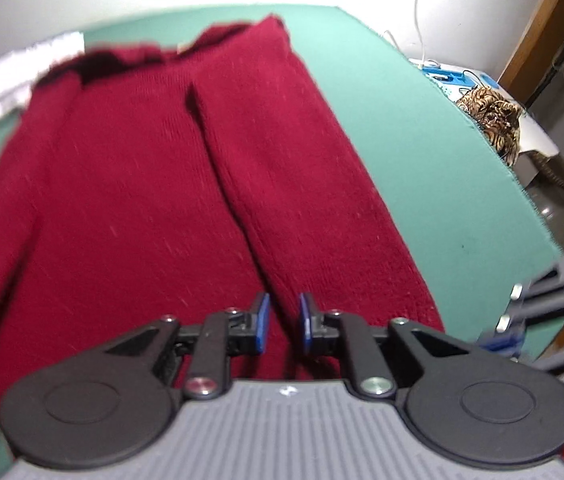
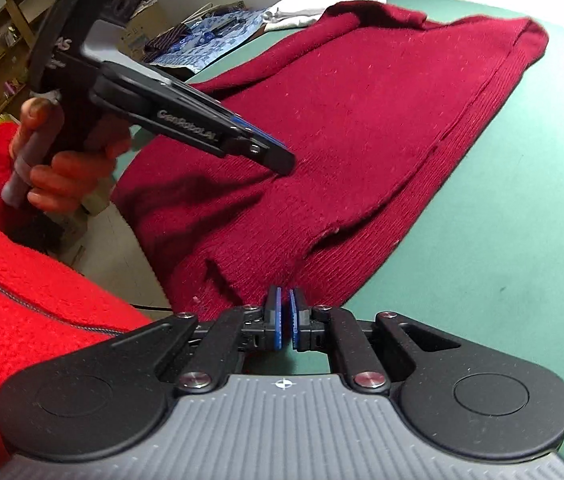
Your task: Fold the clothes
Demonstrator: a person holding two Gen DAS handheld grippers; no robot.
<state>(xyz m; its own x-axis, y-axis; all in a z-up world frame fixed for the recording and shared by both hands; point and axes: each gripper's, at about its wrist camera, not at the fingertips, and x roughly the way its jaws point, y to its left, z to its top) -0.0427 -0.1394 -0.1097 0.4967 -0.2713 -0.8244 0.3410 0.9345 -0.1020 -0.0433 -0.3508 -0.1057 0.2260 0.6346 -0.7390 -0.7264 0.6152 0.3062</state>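
A dark red knitted sweater lies flat on the green table, one sleeve folded lengthwise over its body. My left gripper hovers over the sweater's near end, its blue pads a narrow gap apart with nothing pinched. From the right wrist view the sweater runs away towards the far side, and the left gripper, held by a hand, has its tip down at the fabric. My right gripper sits at the sweater's ribbed hem corner, pads slightly apart and no cloth clamped. It shows blurred at the right edge.
A white cloth and a blue patterned cloth lie at the table's far edge. A brown patterned item sits off the table on the right. A red fleece sleeve fills the lower left. Bare green table lies right of the sweater.
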